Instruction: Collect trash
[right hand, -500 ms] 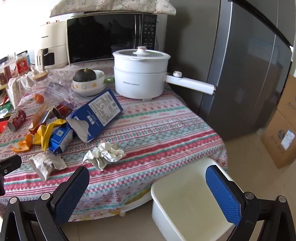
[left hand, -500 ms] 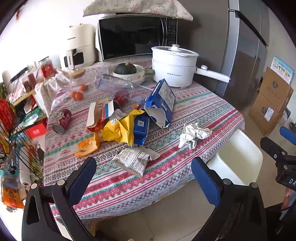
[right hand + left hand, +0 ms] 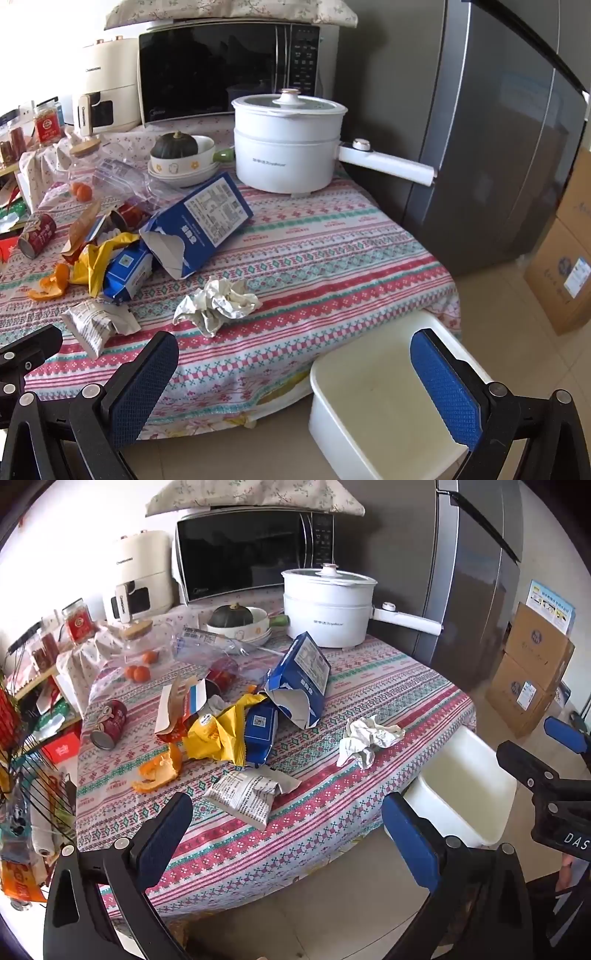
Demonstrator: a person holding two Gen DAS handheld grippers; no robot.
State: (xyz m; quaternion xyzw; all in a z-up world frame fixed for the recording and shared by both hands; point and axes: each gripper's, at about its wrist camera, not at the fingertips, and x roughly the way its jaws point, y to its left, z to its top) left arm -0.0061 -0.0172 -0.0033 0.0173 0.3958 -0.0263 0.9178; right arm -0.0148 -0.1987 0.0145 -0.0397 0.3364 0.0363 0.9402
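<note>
The flat silver snack wrapper [image 3: 248,797] lies on the table [image 3: 369,686] with its long side slanting toward the near edge, just past the wide-open, empty left gripper [image 3: 286,834], and the right gripper [image 3: 295,384] is wide open and empty too.

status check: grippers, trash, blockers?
Left gripper and right gripper open, empty. Crumpled paper and wrappers on table; white bin empty. Nothing blocking.
</note>
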